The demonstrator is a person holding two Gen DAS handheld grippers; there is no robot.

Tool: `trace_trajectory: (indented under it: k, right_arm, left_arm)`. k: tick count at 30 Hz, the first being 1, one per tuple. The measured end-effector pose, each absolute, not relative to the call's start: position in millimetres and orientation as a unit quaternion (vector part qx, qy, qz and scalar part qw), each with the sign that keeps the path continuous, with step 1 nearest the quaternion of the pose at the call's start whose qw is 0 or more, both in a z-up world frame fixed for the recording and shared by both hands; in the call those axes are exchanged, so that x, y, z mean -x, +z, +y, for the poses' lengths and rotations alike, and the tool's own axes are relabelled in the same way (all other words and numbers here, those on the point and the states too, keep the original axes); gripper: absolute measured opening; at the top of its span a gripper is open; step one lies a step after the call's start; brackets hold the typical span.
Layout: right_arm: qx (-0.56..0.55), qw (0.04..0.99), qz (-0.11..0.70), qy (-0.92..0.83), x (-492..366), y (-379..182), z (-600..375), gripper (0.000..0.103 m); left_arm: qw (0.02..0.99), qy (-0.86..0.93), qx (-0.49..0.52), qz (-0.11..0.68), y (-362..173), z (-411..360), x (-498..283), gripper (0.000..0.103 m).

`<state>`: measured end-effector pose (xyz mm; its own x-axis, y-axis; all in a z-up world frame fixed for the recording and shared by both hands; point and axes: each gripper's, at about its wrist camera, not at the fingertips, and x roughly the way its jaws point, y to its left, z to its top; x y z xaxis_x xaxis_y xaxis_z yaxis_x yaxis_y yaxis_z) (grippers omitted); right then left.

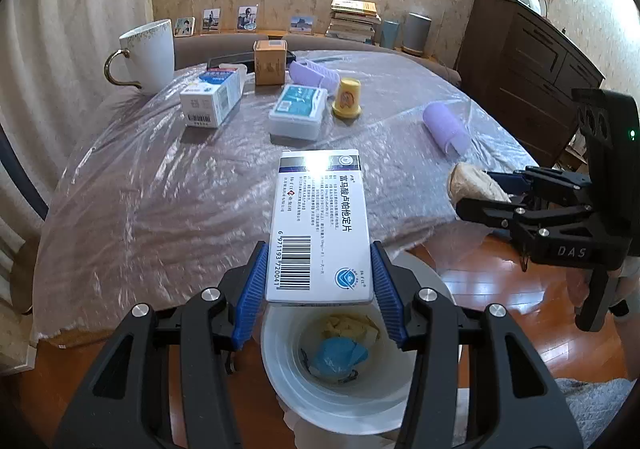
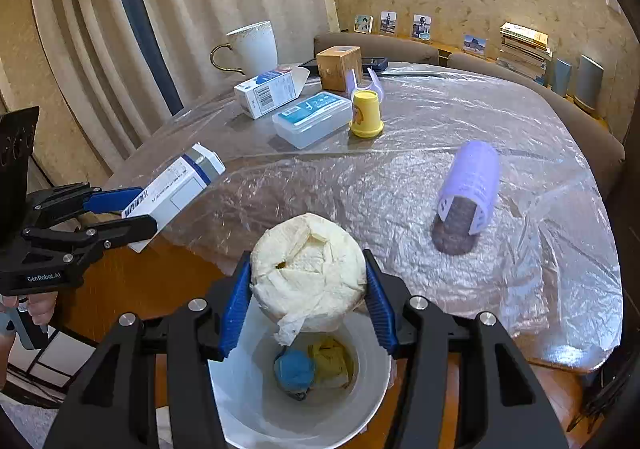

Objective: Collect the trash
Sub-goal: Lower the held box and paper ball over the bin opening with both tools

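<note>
Held items, left to right:

1. Left gripper [image 1: 318, 285]: pinching a white medicine box [image 1: 320, 225] by its barcode end, blue pads against both long sides. I carried it tilted, far end still over the table [image 1: 140, 189], near end above the bin [image 1: 340, 401].

2. Bin: white, open-topped, on the floor just off the table edge, below both my grippers. Contents: one blue wad [image 2: 294, 369], one yellow wad [image 2: 332, 363].

3. Right gripper [image 2: 306, 289]: pinching a ball of crumpled tissue [image 2: 308, 269], pads pressed into its sides, a loose tail hanging toward the bin mouth.

Left on the table, left to right: mug [image 1: 150, 57]; blue-and-white carton [image 1: 212, 99]; brown box [image 1: 271, 63]; clear plastic case [image 1: 298, 111]; yellow cup [image 1: 347, 99]; lilac roller [image 1: 446, 131]. Whether any of these counted as trash, I could not tell.

Step in hand: the drop, as I judged it. Both pieces were lifted and brought to the bin; neither was released.

Next move called for: spreading the right pads, since the tissue sat squarely over the opening. The box wanted drawing further back over the bin and tipping down first, or its far end might catch the table edge or rim.
</note>
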<state>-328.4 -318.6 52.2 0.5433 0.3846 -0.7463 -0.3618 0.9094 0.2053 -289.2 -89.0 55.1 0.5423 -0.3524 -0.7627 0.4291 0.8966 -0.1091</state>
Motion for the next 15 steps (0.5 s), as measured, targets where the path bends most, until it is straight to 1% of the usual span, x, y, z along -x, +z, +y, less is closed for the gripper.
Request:
trace_trajectory:
  k: [15]
  right_arm:
    - [0.0,0.866,0.445,0.227,354,43,-321,0.052]
  left_arm:
    - [0.858,-0.243,-0.057,0.449,40,-104,326,0.052]
